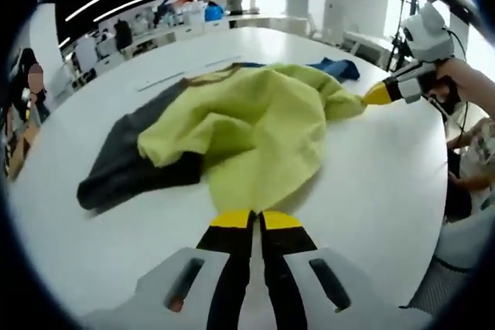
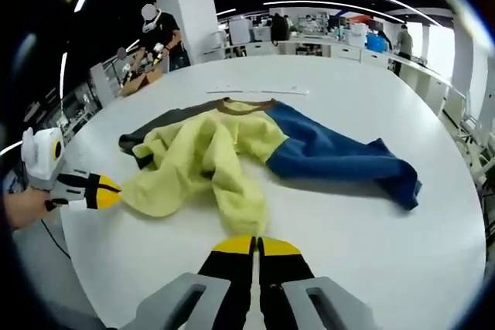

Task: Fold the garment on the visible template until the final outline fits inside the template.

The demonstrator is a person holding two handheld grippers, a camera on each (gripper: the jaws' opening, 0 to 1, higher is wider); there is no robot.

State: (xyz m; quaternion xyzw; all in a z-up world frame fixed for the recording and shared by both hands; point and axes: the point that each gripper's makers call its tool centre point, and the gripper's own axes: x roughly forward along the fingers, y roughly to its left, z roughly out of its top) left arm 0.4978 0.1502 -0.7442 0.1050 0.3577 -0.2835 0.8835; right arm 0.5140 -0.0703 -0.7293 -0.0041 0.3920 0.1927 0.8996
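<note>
The colour-blocked fleece garment of yellow, grey and blue panels point(image 2: 232, 144) lies crumpled on the round white tabletop point(image 2: 371, 245). Left tongs point(image 1: 253, 220) are pressed together, pinching one yellow hem corner; right tongs point(image 2: 255, 246) likewise pinch the opposite yellow corner. The garment's long axis runs from each pair of tongs towards the brown collar point(image 2: 246, 103). Both are equally near. No template outline is discernible.
</note>
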